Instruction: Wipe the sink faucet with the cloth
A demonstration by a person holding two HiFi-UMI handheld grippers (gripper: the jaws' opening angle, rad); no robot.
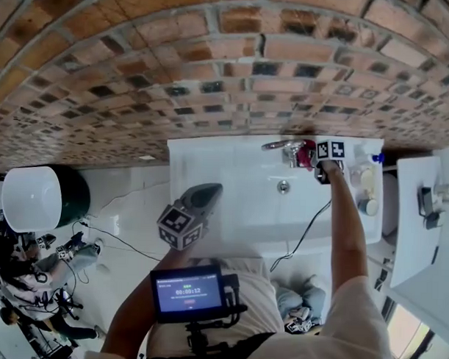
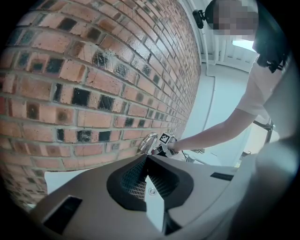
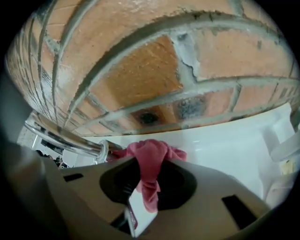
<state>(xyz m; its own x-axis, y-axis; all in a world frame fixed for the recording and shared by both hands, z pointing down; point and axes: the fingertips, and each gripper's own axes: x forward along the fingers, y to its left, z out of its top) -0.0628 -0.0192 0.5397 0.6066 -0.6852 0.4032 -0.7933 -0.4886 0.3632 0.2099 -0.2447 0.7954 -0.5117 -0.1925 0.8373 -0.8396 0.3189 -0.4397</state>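
A chrome faucet [image 1: 283, 146] stands at the back rim of the white sink [image 1: 210, 156], against the brick wall. My right gripper [image 1: 318, 161] is shut on a red cloth [image 1: 308, 153] and holds it against the right side of the faucet base. In the right gripper view the cloth [image 3: 150, 161] bunches between the jaws, touching the chrome faucet [image 3: 63, 137]. My left gripper [image 1: 202, 197] hangs over the sink's front left, shut with nothing in it; its view shows the faucet [image 2: 148, 140] far ahead.
A drain [image 1: 284, 187] sits mid-basin. Soap items [image 1: 367, 180] rest on the sink's right corner. A white shelf [image 1: 422, 219] with small objects stands at the right, a white bowl-shaped fixture [image 1: 31, 198] at the left. A cable [image 1: 303, 237] hangs over the sink front.
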